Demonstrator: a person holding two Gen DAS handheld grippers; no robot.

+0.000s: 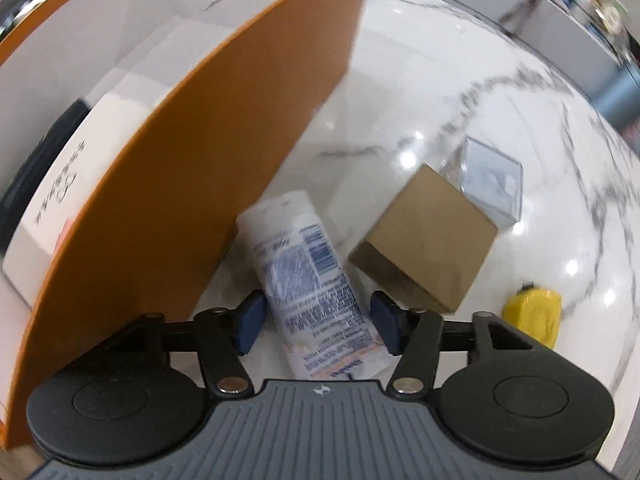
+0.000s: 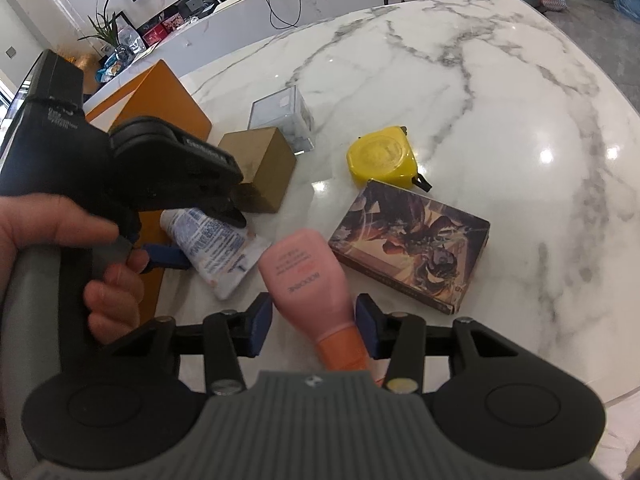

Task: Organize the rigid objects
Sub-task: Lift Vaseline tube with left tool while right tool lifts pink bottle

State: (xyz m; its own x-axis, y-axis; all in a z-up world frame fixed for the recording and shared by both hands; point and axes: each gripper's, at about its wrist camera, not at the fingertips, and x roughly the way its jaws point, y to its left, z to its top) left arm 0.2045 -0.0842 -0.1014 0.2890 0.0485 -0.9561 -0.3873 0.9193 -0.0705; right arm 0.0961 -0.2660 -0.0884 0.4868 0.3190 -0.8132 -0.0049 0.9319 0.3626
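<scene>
My left gripper straddles a white tube with blue print lying on the marble table beside the orange box wall; its blue pads stand apart from the tube's sides. The same tube shows in the right wrist view under the left gripper's body. My right gripper has its pads against a pink bottle with an orange cap.
A brown cardboard cube, a clear plastic box and a yellow tape measure lie on the marble table. A printed flat box lies to the right of the bottle. White boxes sit inside the orange box.
</scene>
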